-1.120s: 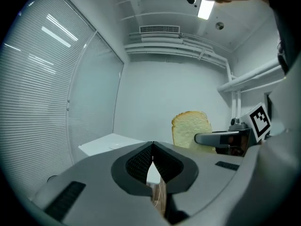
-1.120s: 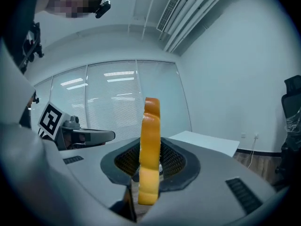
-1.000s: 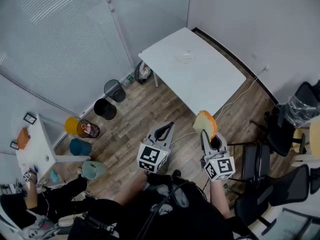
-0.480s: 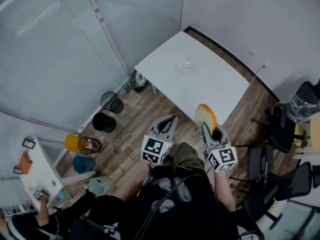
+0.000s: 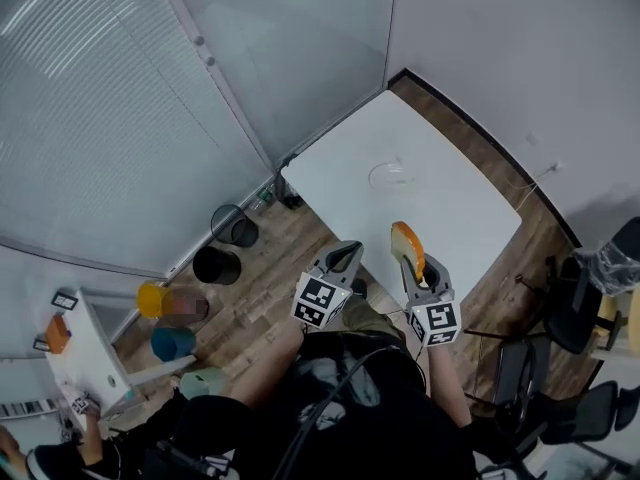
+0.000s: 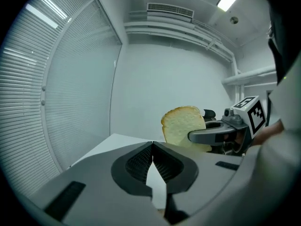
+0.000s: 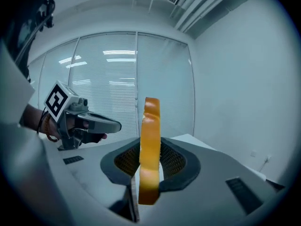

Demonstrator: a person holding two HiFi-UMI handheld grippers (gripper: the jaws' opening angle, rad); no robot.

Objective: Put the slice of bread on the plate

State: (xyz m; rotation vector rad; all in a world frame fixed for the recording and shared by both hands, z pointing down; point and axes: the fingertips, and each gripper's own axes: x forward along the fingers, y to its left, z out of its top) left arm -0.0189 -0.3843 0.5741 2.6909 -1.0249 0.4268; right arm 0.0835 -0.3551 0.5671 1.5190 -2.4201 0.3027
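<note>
My right gripper [image 5: 411,261] is shut on a slice of bread [image 5: 407,245], held upright on edge, its brown crust [image 7: 150,149] facing the right gripper view between the dark pads. In the left gripper view the slice [image 6: 182,125] shows its pale face beside the right gripper [image 6: 200,136]. My left gripper [image 5: 343,258] is shut with nothing in it; its jaws [image 6: 152,160] meet at the tips. A clear glass plate [image 5: 391,175] rests on the white table [image 5: 330,183], well ahead of both grippers.
Two dark bins [image 5: 236,225] stand on the wooden floor left of the table, with coloured buckets [image 5: 160,300] further left. Black chairs [image 5: 572,313] are at the right. A second white desk [image 5: 85,353] sits at lower left. Glass walls with blinds enclose the room.
Both grippers have moved forward toward the white table, the bread still in the right one. The table and plate now lie closer ahead.
</note>
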